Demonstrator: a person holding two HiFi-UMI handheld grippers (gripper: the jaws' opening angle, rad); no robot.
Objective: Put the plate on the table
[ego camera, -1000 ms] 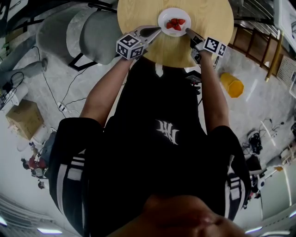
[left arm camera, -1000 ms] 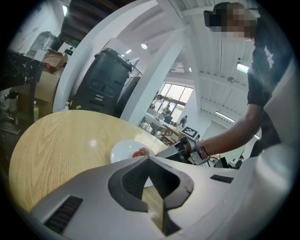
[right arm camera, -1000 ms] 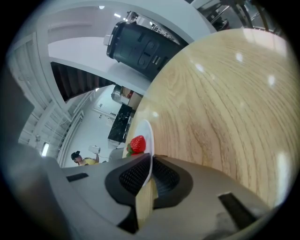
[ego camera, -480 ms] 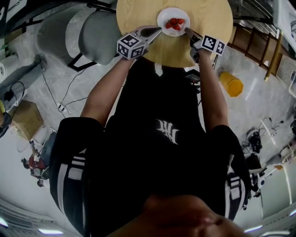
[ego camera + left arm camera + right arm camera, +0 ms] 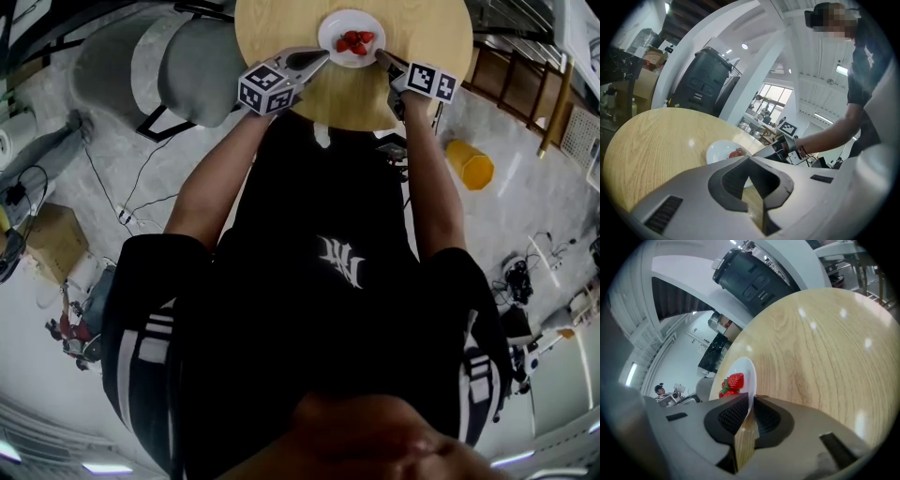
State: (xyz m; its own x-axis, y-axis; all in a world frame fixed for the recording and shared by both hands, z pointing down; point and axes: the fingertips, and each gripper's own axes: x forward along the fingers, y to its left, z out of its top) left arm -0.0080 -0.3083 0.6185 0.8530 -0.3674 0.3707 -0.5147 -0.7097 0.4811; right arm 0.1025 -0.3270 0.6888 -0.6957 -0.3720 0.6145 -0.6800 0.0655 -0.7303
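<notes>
A white plate (image 5: 352, 22) with several strawberries (image 5: 353, 40) is over the near part of the round wooden table (image 5: 422, 37). My left gripper (image 5: 317, 59) is shut on its left rim and my right gripper (image 5: 381, 58) on its right rim. In the left gripper view the plate (image 5: 722, 151) and strawberries (image 5: 737, 153) show just past the jaws of the left gripper (image 5: 750, 180). In the right gripper view the plate's rim (image 5: 744, 369) runs between the jaws of the right gripper (image 5: 750, 416), beside the strawberries (image 5: 735, 380). Whether the plate rests on the wood, I cannot tell.
Two grey chairs (image 5: 192, 70) stand left of the table. A yellow object (image 5: 473, 164) lies on the floor at the right, near wooden slats (image 5: 516, 89). A cardboard box (image 5: 47, 234) and cables sit at the left. A black machine (image 5: 703, 84) stands beyond the table.
Both grippers and the plate have shifted slightly farther over the table, away from the person.
</notes>
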